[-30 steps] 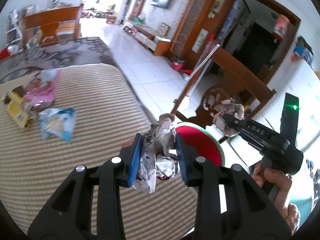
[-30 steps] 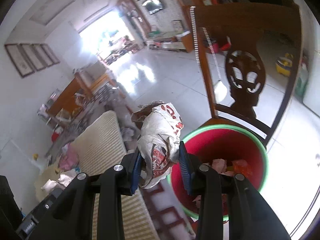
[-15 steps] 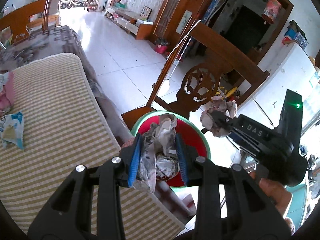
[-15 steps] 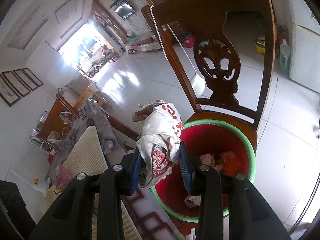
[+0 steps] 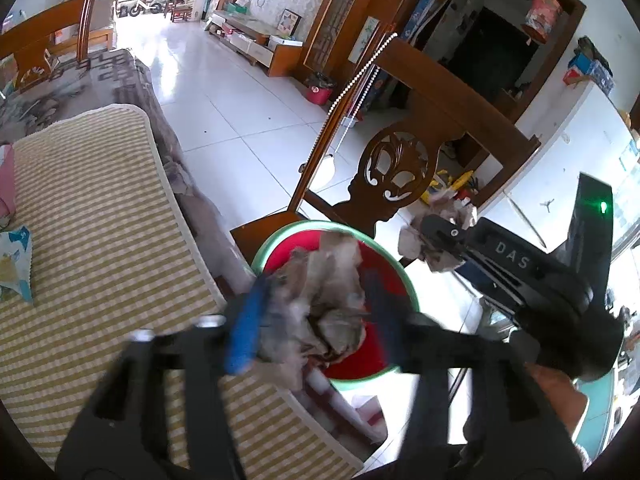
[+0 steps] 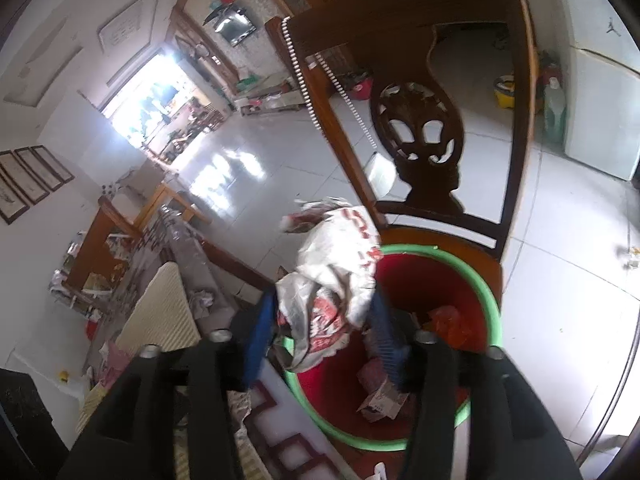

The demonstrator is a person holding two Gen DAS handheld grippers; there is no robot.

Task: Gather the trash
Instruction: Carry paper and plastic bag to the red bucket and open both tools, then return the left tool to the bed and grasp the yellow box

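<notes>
A red basin with a green rim (image 5: 280, 236) stands on a wooden chair seat beside the striped mat. My left gripper (image 5: 314, 328) hangs over the basin's near edge. Its jaws are opening, and a crumpled grey wrapper (image 5: 320, 300) sits loosely between the blue pads. In the right wrist view my right gripper (image 6: 322, 332) is over the basin's rim (image 6: 480, 280). Its jaws are opening too, with a crumpled white and red bag (image 6: 336, 264) loose between them. The left wrist view shows the right gripper (image 5: 424, 232) from the side with that bag.
The chair's carved wooden back (image 5: 400, 168) rises behind the basin, a bead string (image 5: 360, 76) hanging on its post. More wrappers (image 5: 16, 264) lie on the yellow striped mat (image 5: 100, 220). An orange wrapper (image 6: 448, 320) and a small carton (image 6: 380, 396) lie in the basin.
Both grippers' jaws have widened around their trash. The left gripper has moved from over the mat's edge to above the basin; the right has rolled slightly and stayed over it.
</notes>
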